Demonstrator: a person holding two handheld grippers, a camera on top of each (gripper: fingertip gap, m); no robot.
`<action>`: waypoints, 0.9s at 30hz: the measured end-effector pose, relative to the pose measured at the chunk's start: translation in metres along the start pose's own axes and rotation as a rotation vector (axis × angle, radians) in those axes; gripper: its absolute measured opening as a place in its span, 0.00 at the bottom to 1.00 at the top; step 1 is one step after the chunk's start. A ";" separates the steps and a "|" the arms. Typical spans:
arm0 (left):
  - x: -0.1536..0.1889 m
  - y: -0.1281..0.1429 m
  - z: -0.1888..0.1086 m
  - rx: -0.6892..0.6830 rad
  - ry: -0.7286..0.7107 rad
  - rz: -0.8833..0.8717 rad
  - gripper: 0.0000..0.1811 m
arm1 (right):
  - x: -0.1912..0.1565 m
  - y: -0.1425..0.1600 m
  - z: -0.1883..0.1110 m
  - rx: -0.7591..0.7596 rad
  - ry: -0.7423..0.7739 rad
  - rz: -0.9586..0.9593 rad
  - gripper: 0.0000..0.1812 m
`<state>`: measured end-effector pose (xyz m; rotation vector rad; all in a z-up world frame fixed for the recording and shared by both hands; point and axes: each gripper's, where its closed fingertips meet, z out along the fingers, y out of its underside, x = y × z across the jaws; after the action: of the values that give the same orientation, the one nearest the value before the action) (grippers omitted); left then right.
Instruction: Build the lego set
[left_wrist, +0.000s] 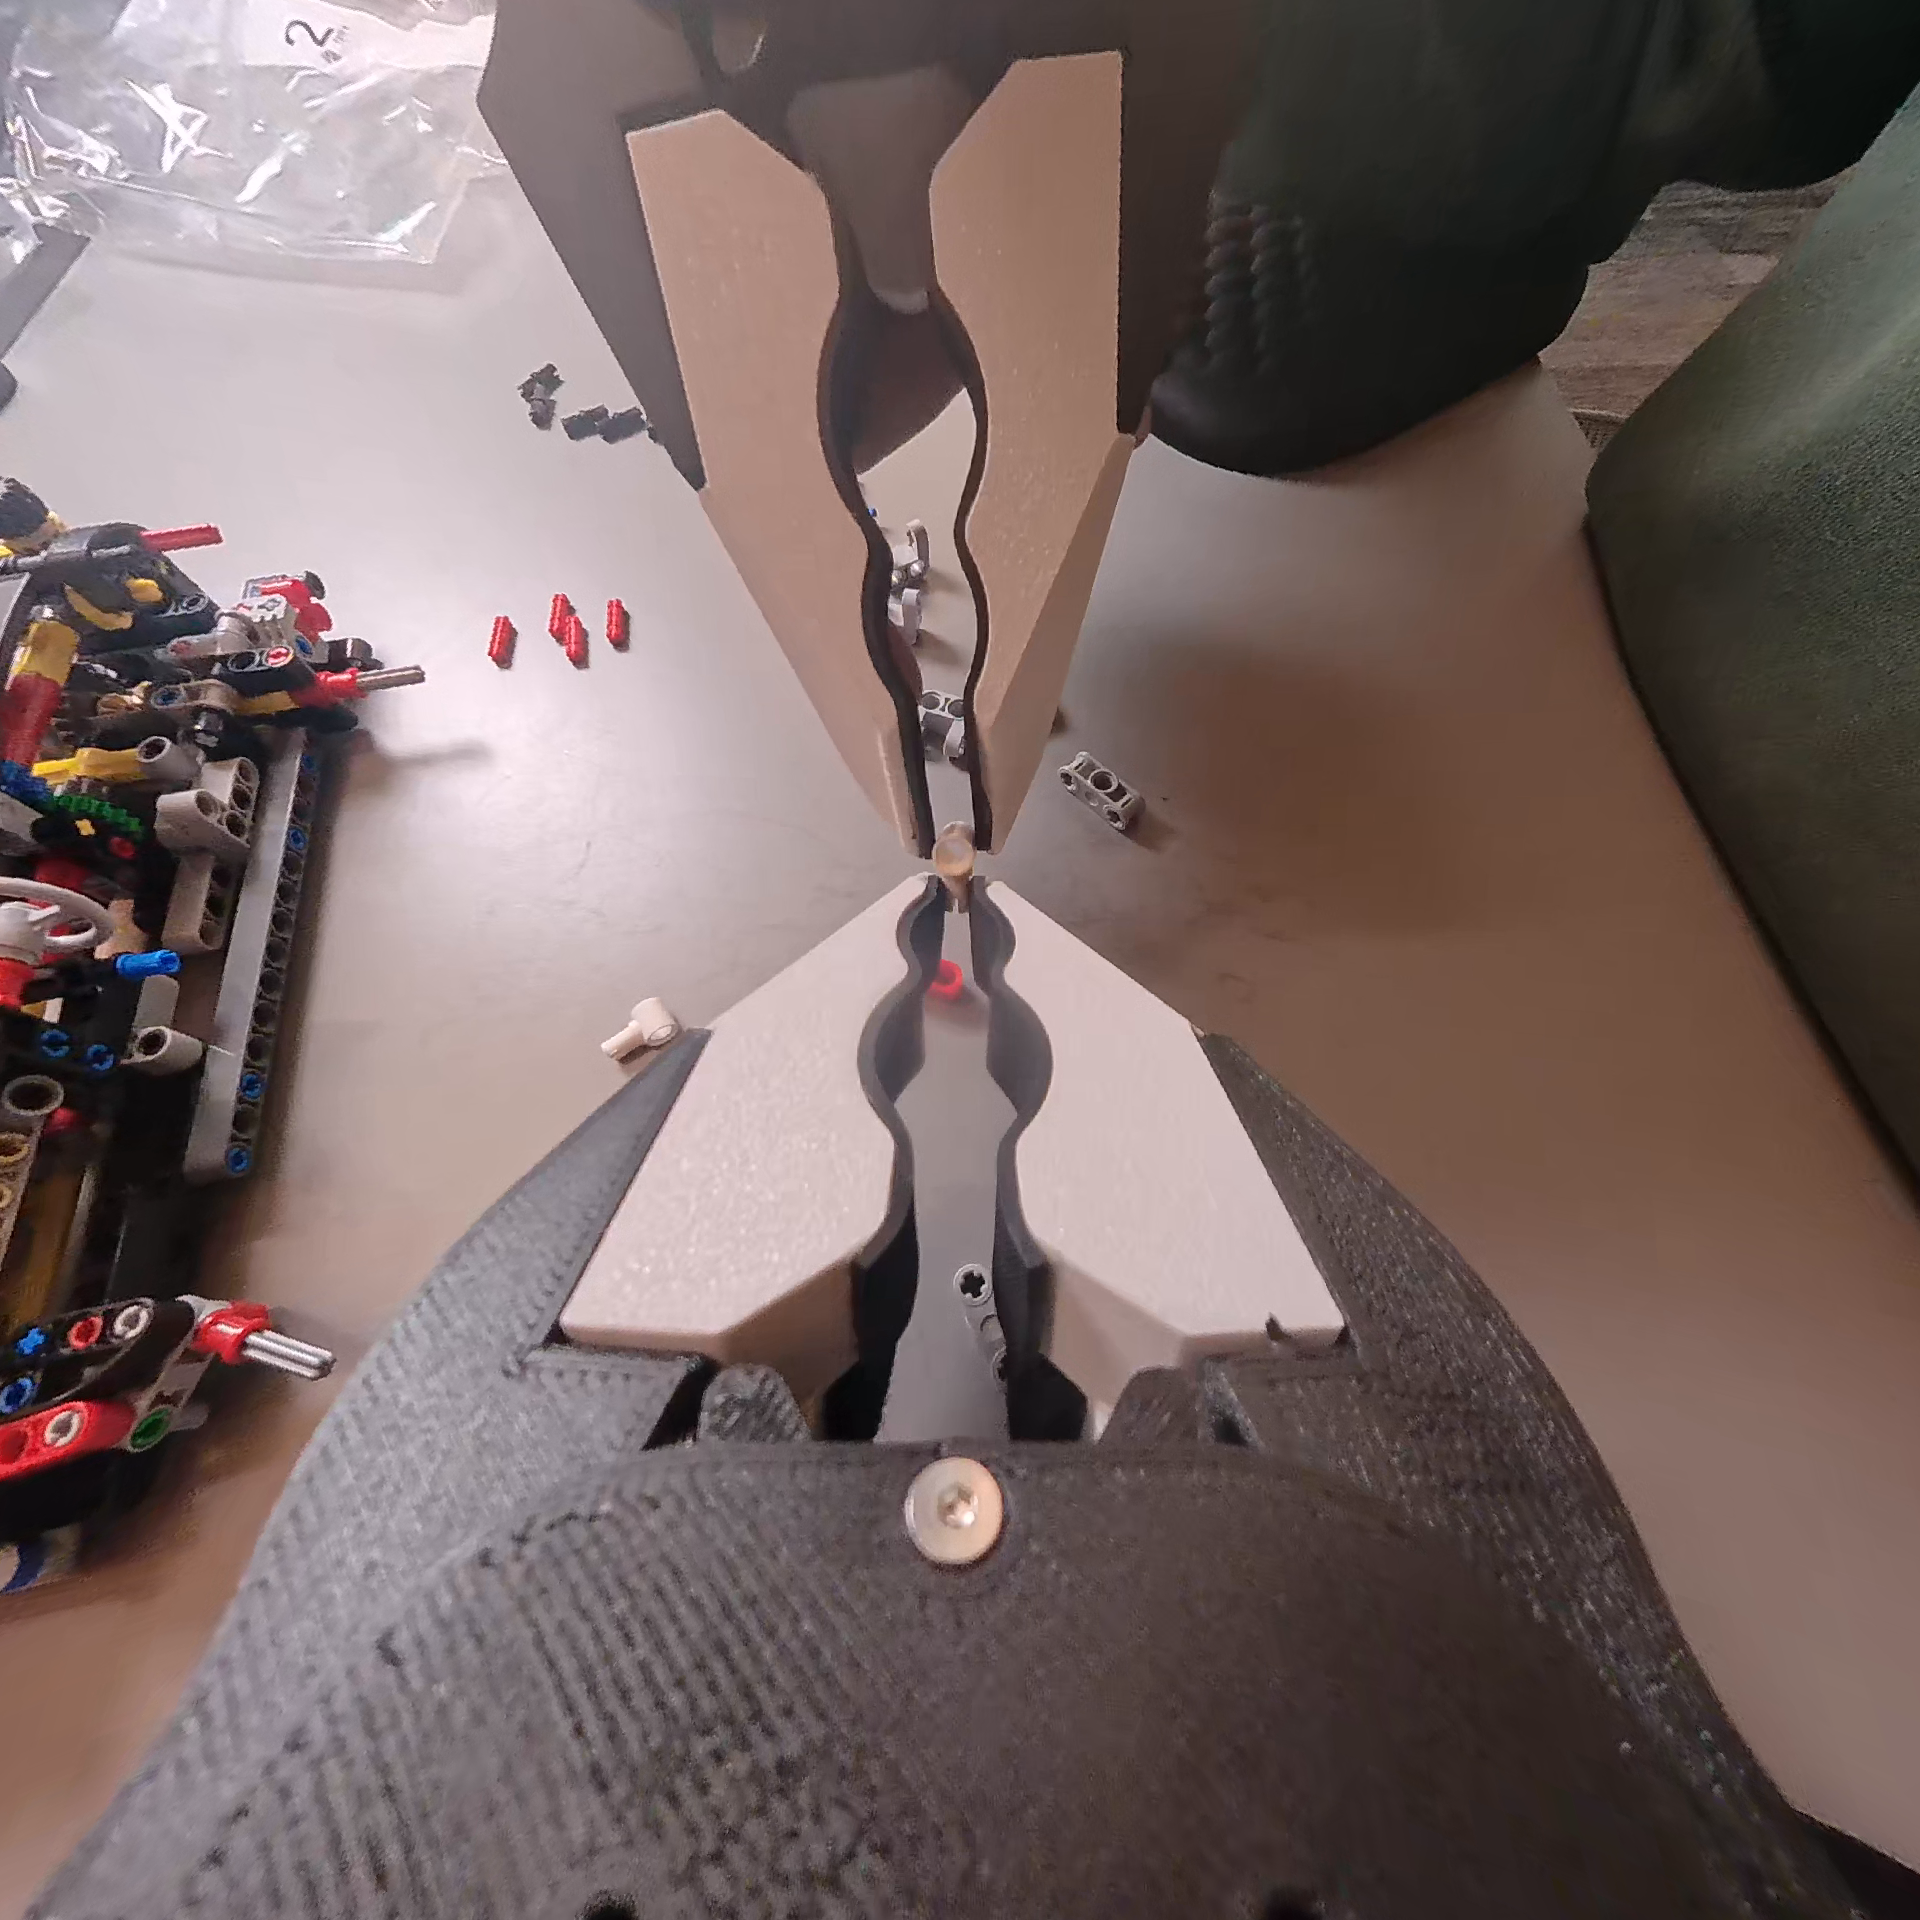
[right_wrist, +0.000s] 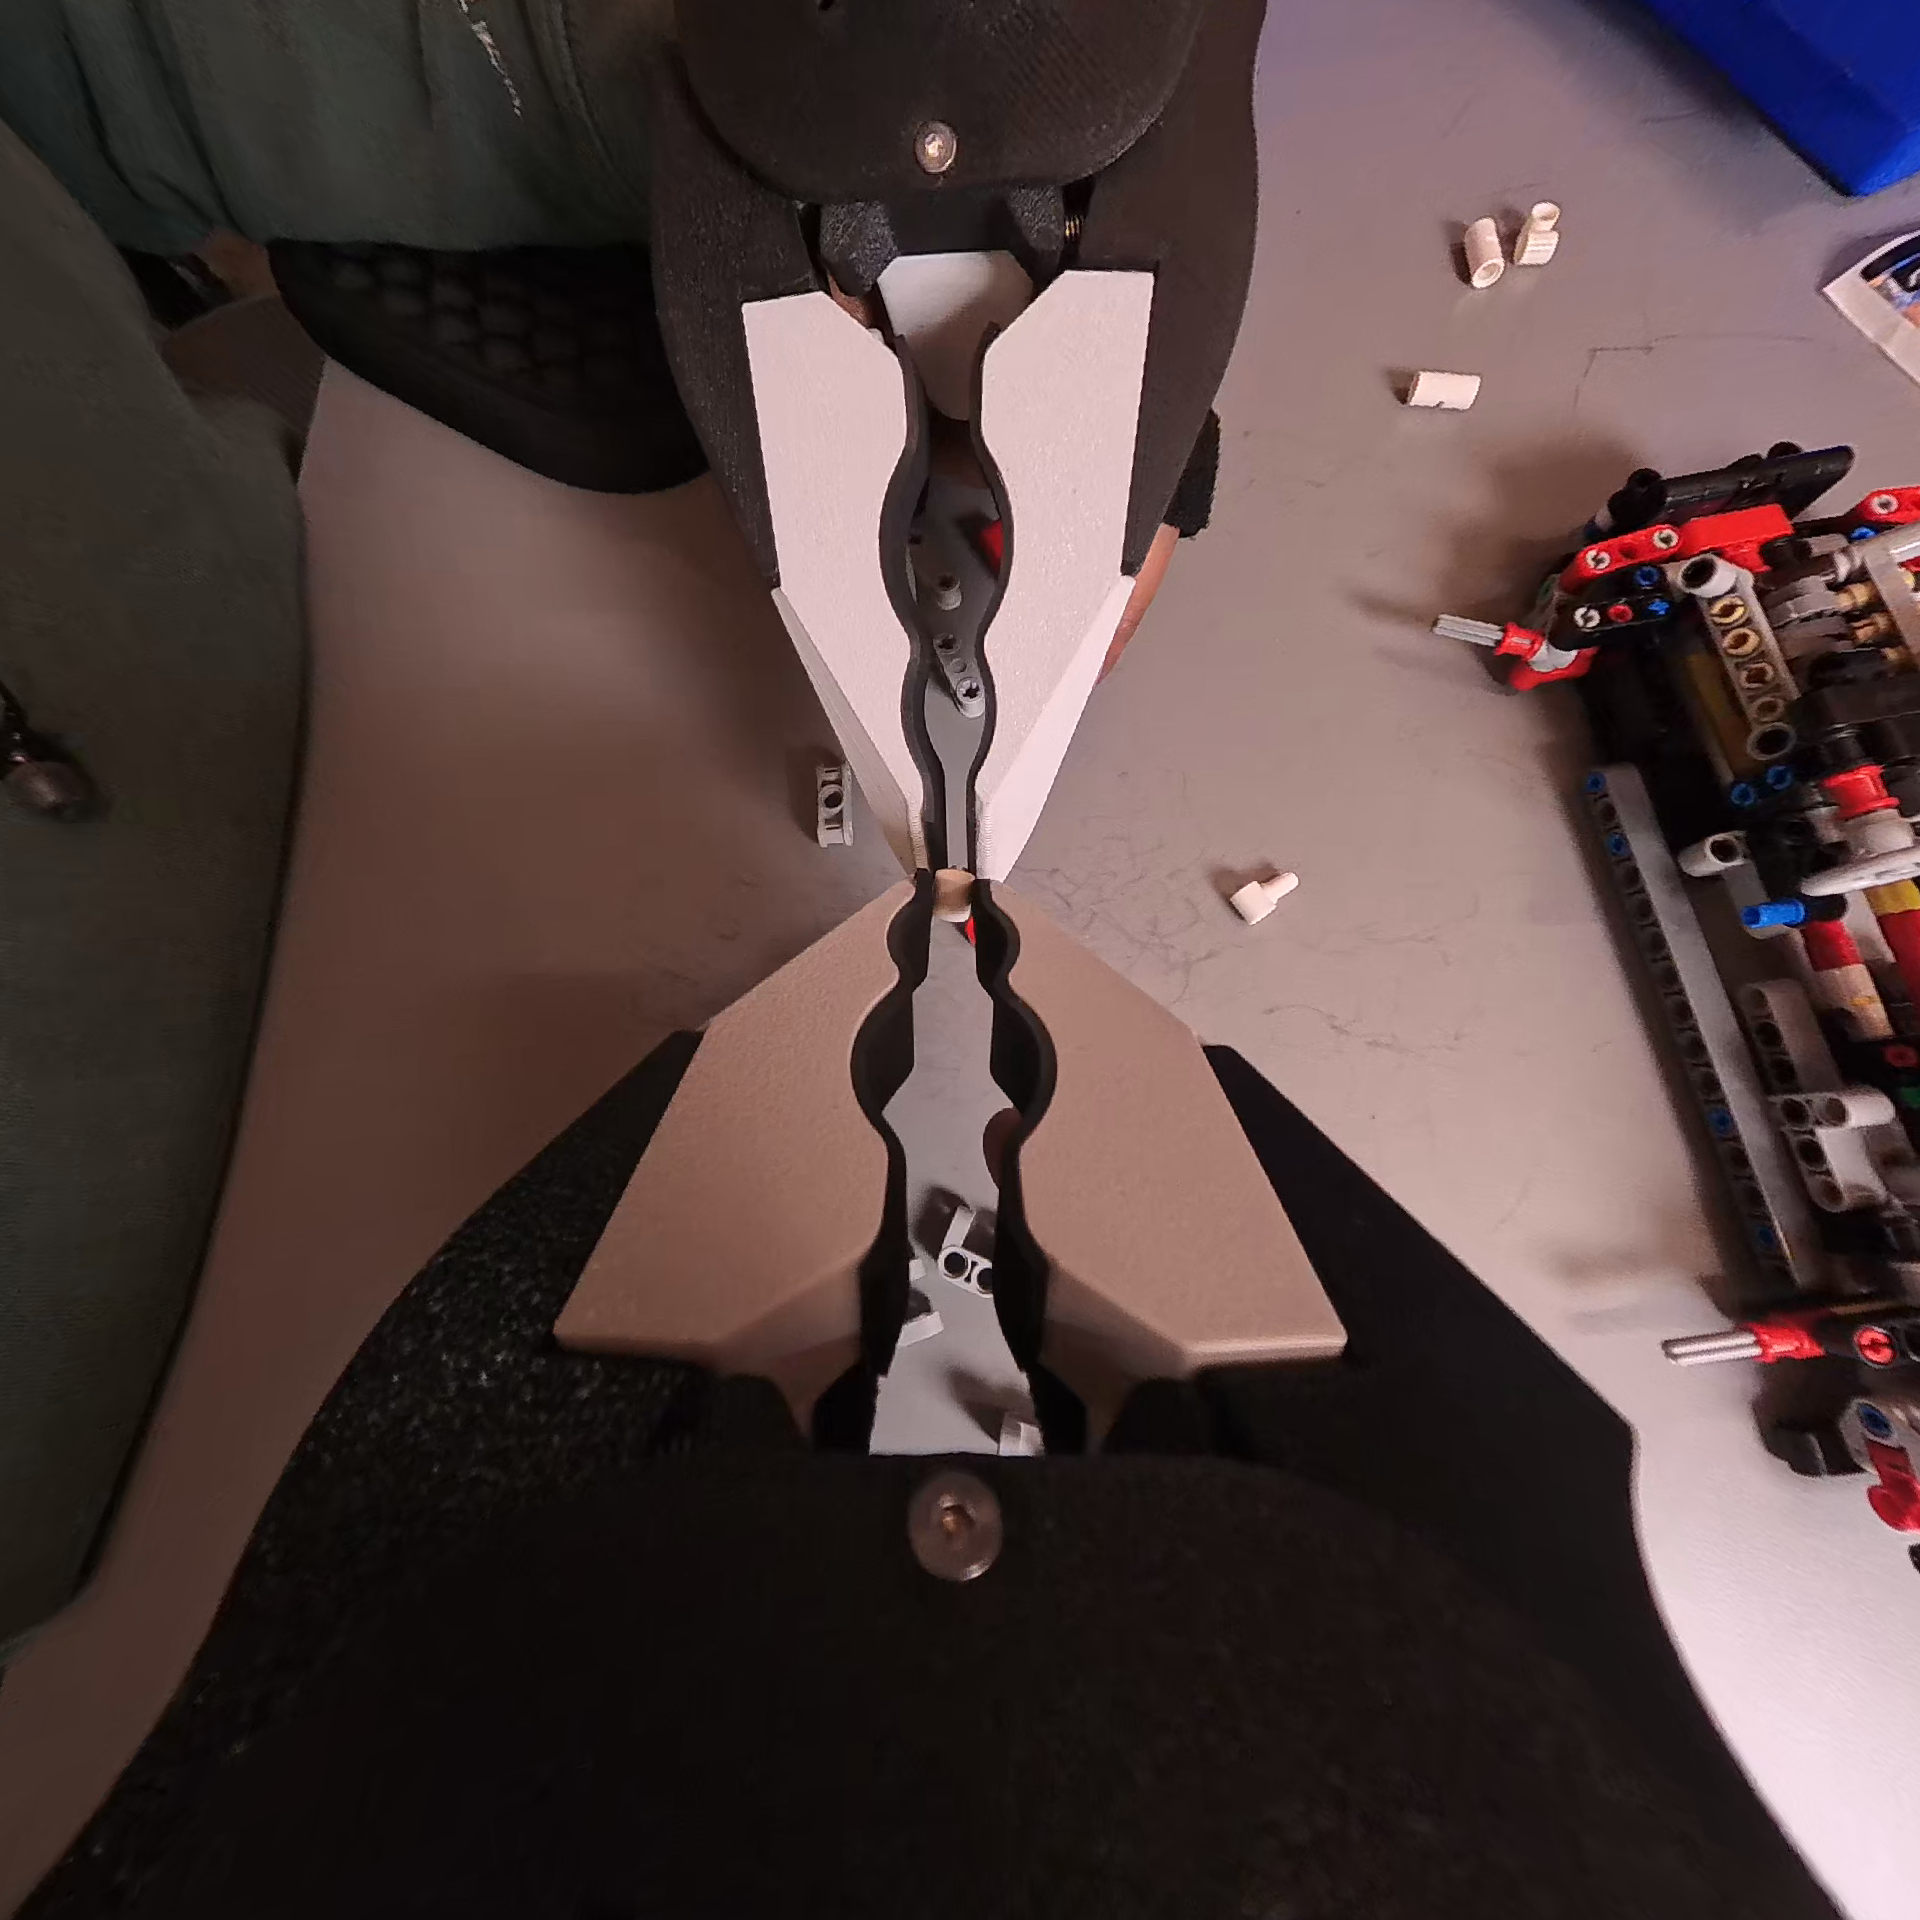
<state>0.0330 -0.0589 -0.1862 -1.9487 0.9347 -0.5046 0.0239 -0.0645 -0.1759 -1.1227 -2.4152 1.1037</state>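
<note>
Lego peg (left_wrist: 953, 854), tan, tiny, mid-frame above the desk (left_wrist: 520, 831): pinched tip-to-tip by left gripper (left_wrist: 951, 896) and right gripper (left_wrist: 951, 831), both nearly closed. Probably light, rigid, slippery; grip mid-shaft.

black tongs (left_wrist: 954, 883) – beige wavy-edged fingers (left_wrist: 790, 1132)

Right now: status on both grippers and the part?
Left gripper and right gripper tip to tip, both shut on tan pin. Lego model off to the side. Nothing between.

opposed wrist views, close, sharing tan pin (left_wrist: 953, 854)
</note>
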 end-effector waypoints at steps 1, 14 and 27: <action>0.000 0.000 0.000 0.001 0.000 0.001 0.01 | 0.000 0.000 0.000 0.000 -0.002 0.001 0.03; -0.012 0.006 -0.004 -0.027 -0.046 0.007 0.13 | 0.008 0.006 -0.006 -0.046 0.009 0.066 0.03; -0.013 0.035 0.016 -0.235 0.147 0.096 0.17 | 0.014 0.024 0.003 -0.211 0.026 0.122 0.03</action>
<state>0.0210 -0.0514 -0.2246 -2.0849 1.2217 -0.5061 0.0260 -0.0464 -0.1964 -1.3566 -2.5179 0.8767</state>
